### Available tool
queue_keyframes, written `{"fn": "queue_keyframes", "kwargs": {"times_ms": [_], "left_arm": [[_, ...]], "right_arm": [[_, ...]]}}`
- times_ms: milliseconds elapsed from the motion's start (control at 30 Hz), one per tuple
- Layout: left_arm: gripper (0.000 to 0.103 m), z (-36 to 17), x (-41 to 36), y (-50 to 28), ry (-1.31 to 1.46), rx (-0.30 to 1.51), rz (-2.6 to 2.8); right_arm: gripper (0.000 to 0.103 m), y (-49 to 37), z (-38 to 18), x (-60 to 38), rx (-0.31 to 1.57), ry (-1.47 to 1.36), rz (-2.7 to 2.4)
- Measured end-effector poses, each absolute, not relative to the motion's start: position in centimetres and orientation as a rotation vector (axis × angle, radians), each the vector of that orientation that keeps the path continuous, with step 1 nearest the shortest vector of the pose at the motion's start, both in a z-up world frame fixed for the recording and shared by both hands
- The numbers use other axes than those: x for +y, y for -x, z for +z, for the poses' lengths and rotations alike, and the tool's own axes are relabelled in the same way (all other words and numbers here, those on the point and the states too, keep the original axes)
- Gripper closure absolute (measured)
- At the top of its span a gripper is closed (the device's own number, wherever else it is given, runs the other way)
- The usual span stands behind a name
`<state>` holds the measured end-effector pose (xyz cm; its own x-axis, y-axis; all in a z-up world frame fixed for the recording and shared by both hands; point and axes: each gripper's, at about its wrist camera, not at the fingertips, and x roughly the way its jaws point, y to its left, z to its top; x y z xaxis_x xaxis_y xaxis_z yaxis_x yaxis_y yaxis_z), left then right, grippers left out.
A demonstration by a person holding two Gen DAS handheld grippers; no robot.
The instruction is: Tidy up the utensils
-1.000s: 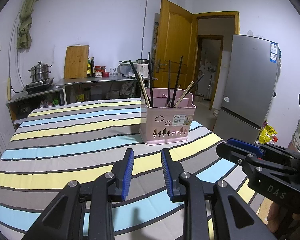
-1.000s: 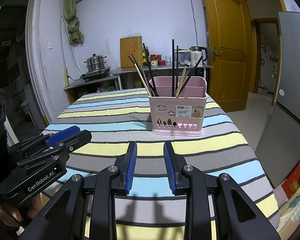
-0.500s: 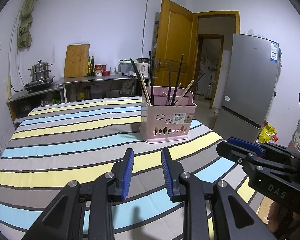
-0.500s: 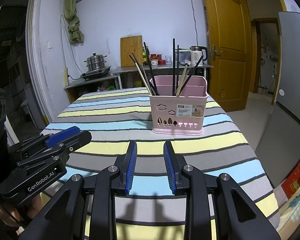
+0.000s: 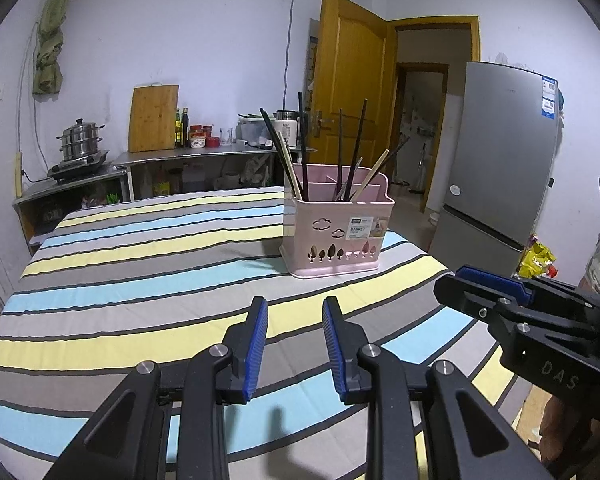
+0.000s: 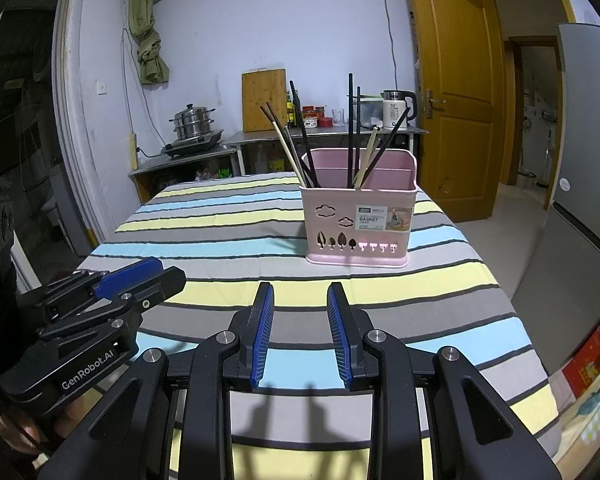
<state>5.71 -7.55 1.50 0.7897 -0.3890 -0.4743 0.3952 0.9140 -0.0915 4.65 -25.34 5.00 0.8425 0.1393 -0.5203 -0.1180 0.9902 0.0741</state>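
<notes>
Hovering both claws, left gripper [image 5: 294, 344] and right gripper [image 6: 300, 334], parted and empty, you've little left: chopsticks [image 6: 354, 132] stand in the pink basket [image 6: 358, 226] near the table's [image 6: 204, 240] far right edge.

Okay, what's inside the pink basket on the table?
The pink basket holds dark and pale chopsticks standing tilted in two clusters, split by a divider. Their lower ends and the basket's bottom are hidden behind its wall.

Pale walls [image 5: 204, 40]; yellow door [image 5: 350, 100] open; grey fridge [image 5: 500, 152]; steel counter [image 5: 196, 154]; striped tablecloth [image 5: 140, 280].
</notes>
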Motion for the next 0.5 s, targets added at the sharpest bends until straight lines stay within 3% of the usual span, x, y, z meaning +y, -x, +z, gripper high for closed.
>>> {"fn": "queue_keyframes", "kwargs": {"times_ms": [500], "left_arm": [[0.075,1.14,-7.57,-5.69,-0.009,0.514,-0.407]], "right_arm": [[0.075,-4.64,4.71,-25.57,0.563,-0.039,0.133]]}}
